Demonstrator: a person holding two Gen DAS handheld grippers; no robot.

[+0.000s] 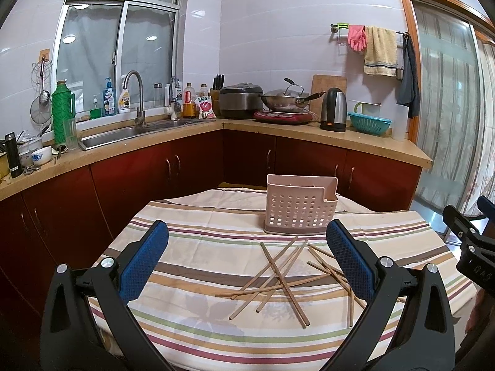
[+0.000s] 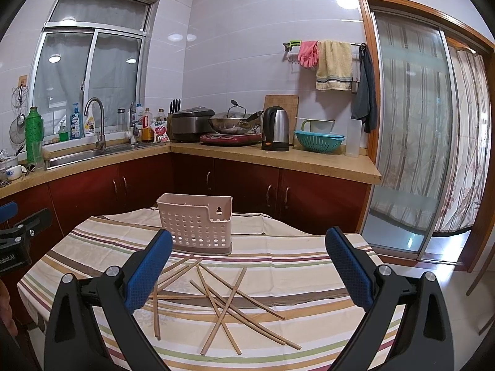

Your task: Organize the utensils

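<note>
Several wooden chopsticks lie crossed in a loose pile on the striped tablecloth. Behind them stands a pink perforated utensil holder, upright, with nothing seen inside. My left gripper hovers open above the table's near side, the pile between its blue pads and a little ahead. My right gripper is also open, held above the pile from the right. Neither holds anything. Each gripper's black body shows at the edge of the other's view.
Beyond the table runs an L-shaped counter with a sink, a rice cooker, a wok, a kettle and a teal colander. A sliding glass door stands at the right.
</note>
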